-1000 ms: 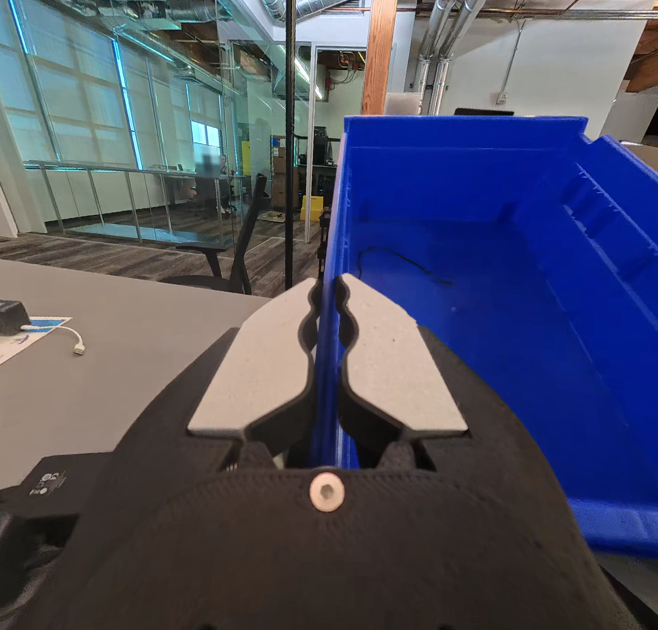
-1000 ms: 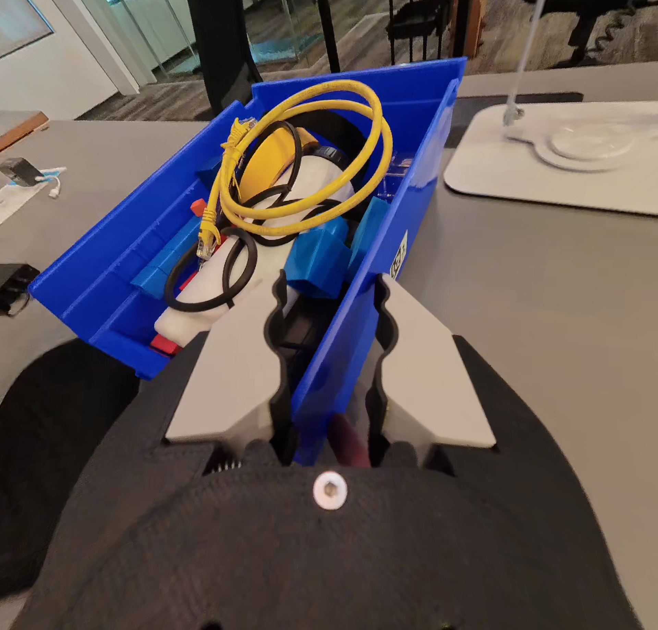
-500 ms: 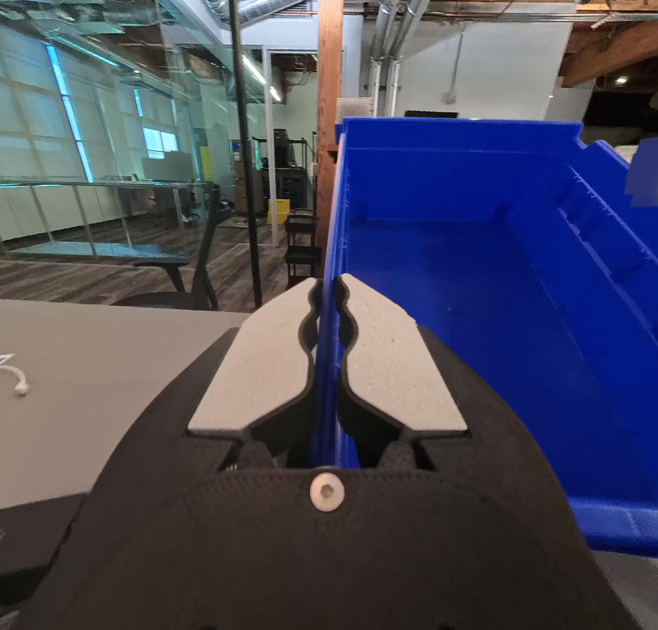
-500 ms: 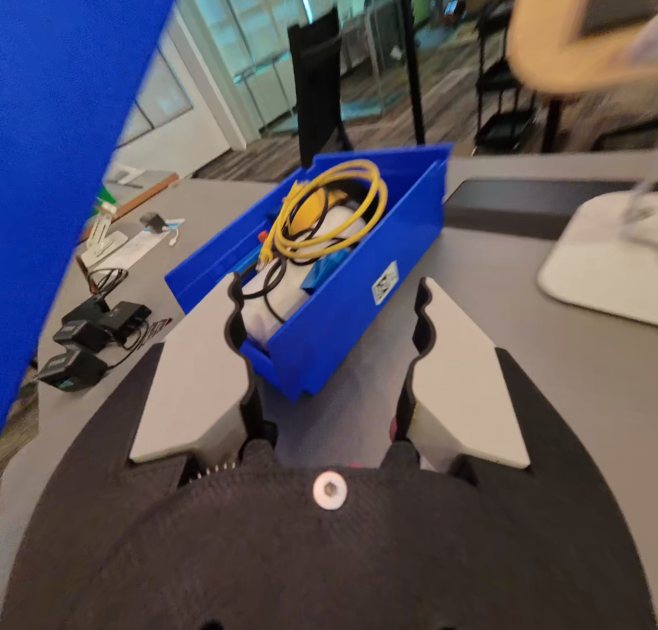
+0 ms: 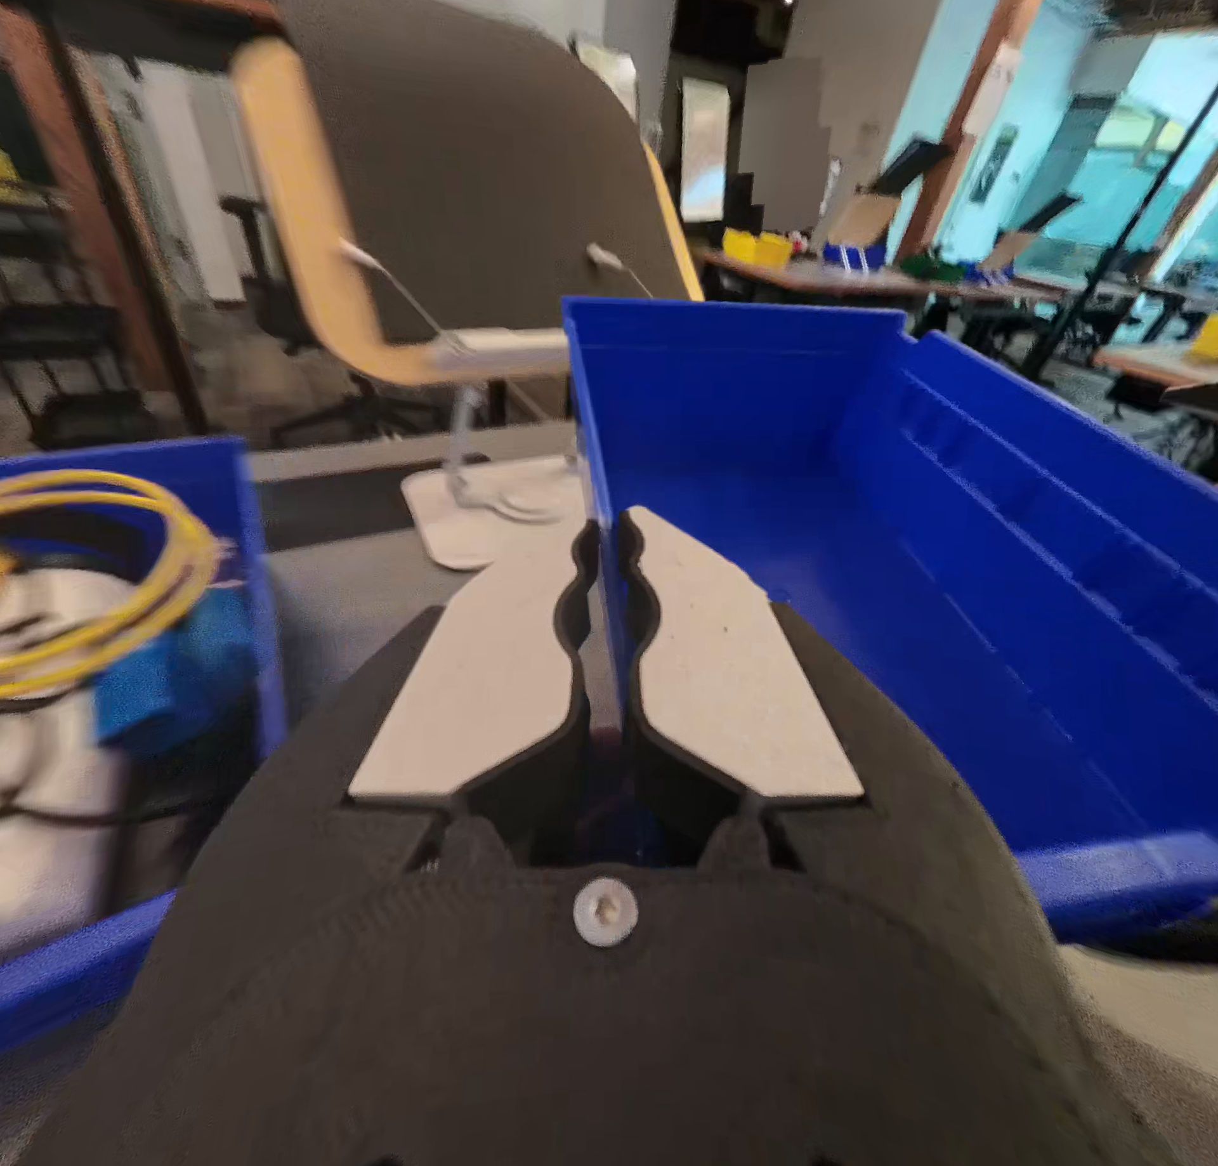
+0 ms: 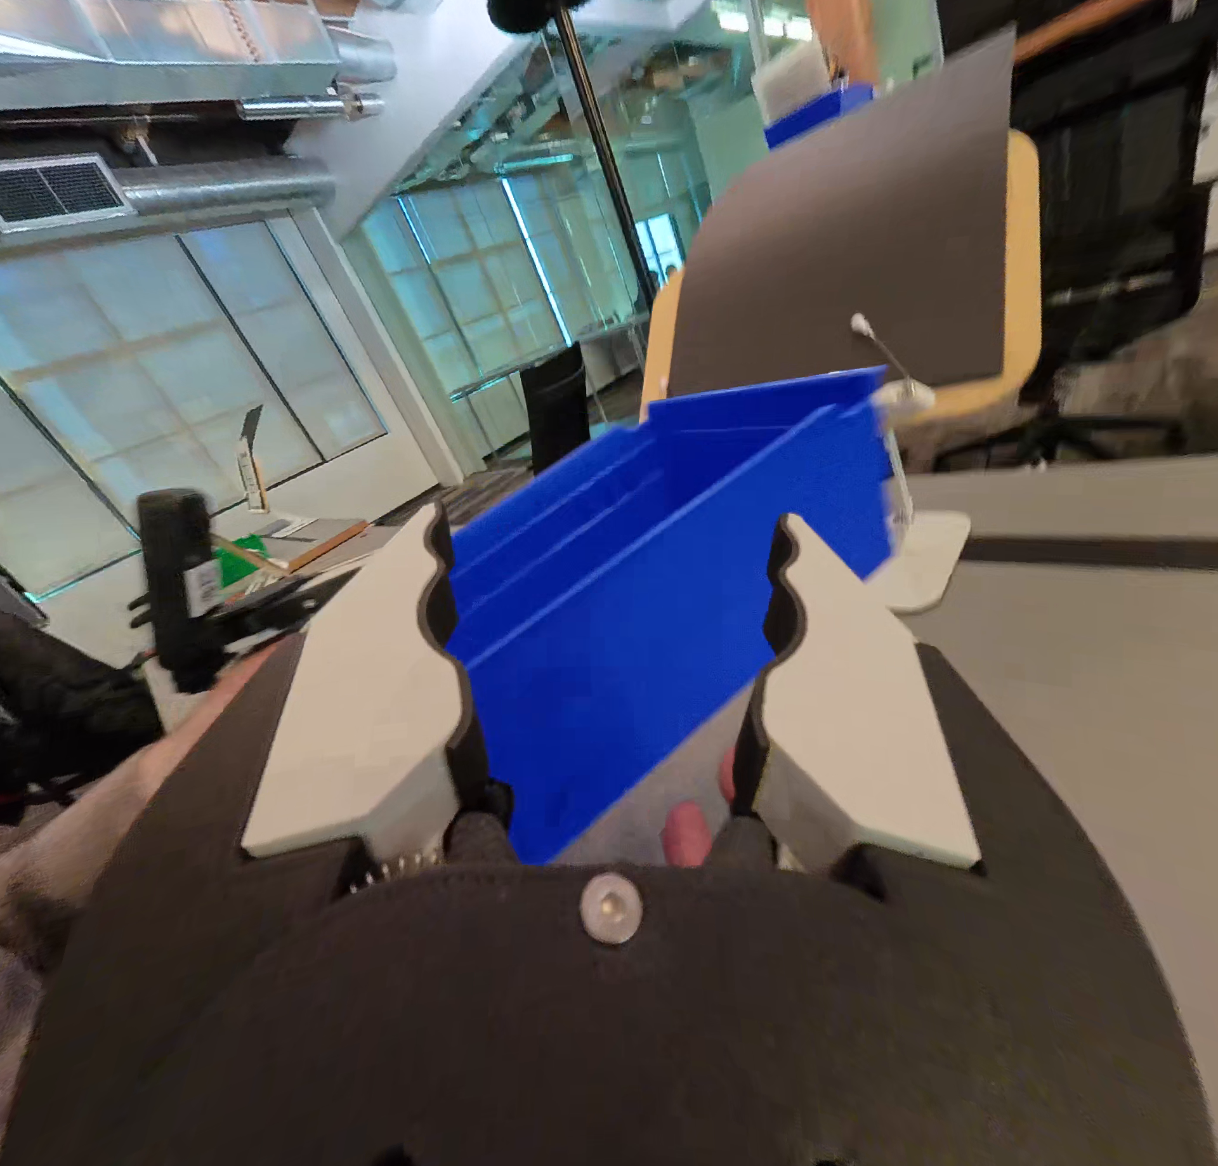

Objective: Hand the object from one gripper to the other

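Note:
An empty blue bin (image 5: 923,541) is held off the table. My left gripper (image 5: 609,528) is shut on the bin's left side wall, which runs straight between the two fingers. In the right wrist view the same bin (image 6: 659,574) hangs tilted in front of me, its near lower corner reaching into the gap of my right gripper (image 6: 613,515). The right jaws stand wide apart on either side of that corner. I cannot tell if they touch it.
A second blue bin (image 5: 132,455) with a yellow cable (image 5: 118,607) and other parts stands on the grey table (image 6: 1054,640) at the left. A white stand base (image 5: 474,521) lies behind it. A chair (image 5: 461,178) stands beyond the table. A person's arm (image 6: 99,805) is low left. There is about 25 cm between the tips of the two grippers.
The left gripper has swung round with the empty bin, now facing the chair. The right gripper left the full bin's wall, opened wider and came up to the empty bin's corner.

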Demonstrator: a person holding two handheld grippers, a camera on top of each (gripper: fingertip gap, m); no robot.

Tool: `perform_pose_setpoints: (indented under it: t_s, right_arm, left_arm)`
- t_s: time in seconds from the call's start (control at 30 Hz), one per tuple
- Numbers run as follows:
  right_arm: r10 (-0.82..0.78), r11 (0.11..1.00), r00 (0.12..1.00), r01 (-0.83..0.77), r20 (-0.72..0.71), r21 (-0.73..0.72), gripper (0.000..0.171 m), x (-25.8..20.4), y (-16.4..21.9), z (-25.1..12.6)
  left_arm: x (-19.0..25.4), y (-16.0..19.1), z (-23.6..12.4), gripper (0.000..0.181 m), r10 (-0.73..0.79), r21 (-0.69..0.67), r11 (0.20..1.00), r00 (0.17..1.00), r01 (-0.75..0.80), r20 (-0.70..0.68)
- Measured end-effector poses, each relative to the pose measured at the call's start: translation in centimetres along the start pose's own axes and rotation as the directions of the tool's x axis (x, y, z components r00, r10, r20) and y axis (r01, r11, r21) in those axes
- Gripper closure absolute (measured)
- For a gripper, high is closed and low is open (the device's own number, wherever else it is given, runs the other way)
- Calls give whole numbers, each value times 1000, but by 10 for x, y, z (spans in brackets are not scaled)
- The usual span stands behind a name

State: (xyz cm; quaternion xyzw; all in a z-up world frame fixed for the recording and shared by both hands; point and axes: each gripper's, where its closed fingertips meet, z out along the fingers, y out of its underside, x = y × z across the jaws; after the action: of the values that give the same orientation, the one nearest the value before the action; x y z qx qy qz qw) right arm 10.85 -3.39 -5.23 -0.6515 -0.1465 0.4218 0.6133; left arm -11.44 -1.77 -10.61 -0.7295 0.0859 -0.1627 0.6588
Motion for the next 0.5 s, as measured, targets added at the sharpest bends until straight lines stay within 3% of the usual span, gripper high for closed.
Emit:
perform_pose_setpoints:
  t_s: [0.07, 0.13, 0.2, 0.37, 0.5]
  right_arm:
    - [6, 999, 998, -8, -59, -44, 78, 25, 22, -10]
    - [64, 995, 994, -70, -87, -77, 89, 47, 38, -15]
    - [-29, 993, 983, 8, -183, -114, 87, 77, 45, -25]
    - [5, 998, 974, -18, -228, -54, 89, 125, 23, -45]
    - [-98, 994, 951, 81, -295, -68, 85, 180, -1, -51]
  left_arm:
    - [35, 31, 38, 177, 9, -53, 999, 999, -11, -52]
    - [71, 63, 71, 177, 19, -117, 993, 992, -33, -122]
    - [89, 78, 95, 178, 44, -137, 989, 993, -59, -108]
    - [125, 71, 148, 181, 39, -106, 993, 987, -55, -155]
    - [177, 74, 197, 181, 52, -102, 992, 969, -79, -241]
